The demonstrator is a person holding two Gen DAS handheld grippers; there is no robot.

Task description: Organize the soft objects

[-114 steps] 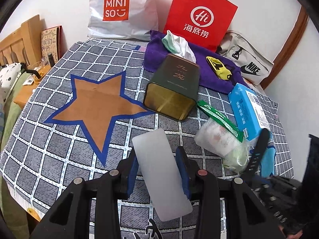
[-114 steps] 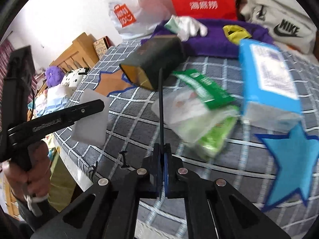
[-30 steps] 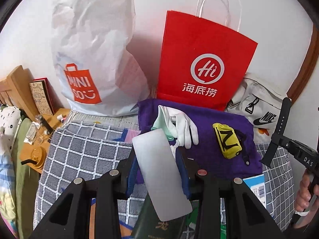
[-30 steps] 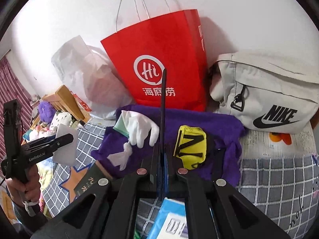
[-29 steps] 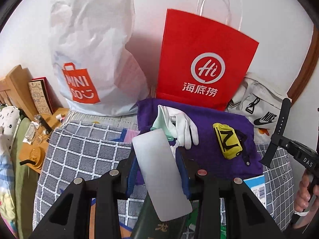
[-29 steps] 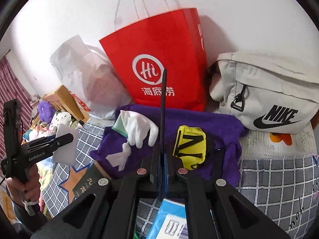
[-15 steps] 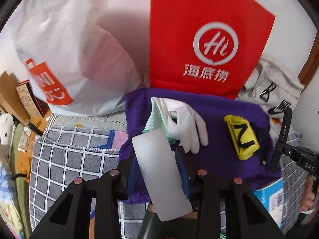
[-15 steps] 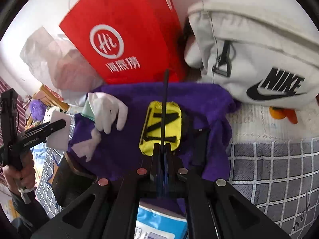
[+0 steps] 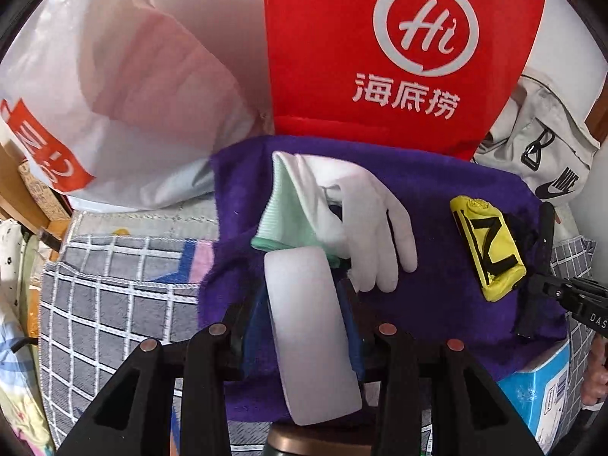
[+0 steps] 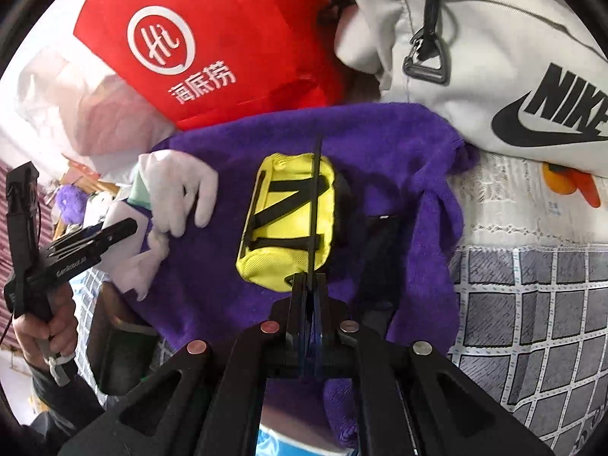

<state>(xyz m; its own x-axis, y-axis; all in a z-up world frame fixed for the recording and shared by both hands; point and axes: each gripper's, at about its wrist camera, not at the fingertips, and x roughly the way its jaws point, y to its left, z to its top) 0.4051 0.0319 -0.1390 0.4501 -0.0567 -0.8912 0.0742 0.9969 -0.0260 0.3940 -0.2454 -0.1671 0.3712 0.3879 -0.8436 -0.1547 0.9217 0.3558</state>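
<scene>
On the checked bed cover (image 10: 532, 304), at the wall end, both views sit close over the soft things, and the lines run from largest to smallest.

Red paper bag (image 9: 399, 49): it fills twelve o'clock in the left wrist view, where a second ago its handles and the wall above showed; both hands have come down and in.
Grey sling bag (image 10: 494, 57): at one to two o'clock in the right wrist view, cut off by the rim.
Purple towel (image 9: 437, 197): the bed for the smaller soft things, now spread across the middle of both views; its near edge is hidden behind the gripper frames.
White gloves (image 9: 361, 209): on the towel, just past the left gripper's tip at twelve o'clock; judged the left hand's likely target.
Pale flat pad (image 9: 307, 326): lies between the left fingers; soft foam or stiff plastic I cannot tell.
Yellow pouch (image 10: 285, 224): on the towel, straight ahead of the right gripper, larger than half a second ago.
Left gripper (image 9: 304, 277): part spread, jaws either side of the pad, apparently pinching it.
Right gripper (image 10: 313, 209): pressed together, holding nothing, its thin tip over the pouch; contact cannot be told.
Meaning: an approach, nothing newly picked up yet.
</scene>
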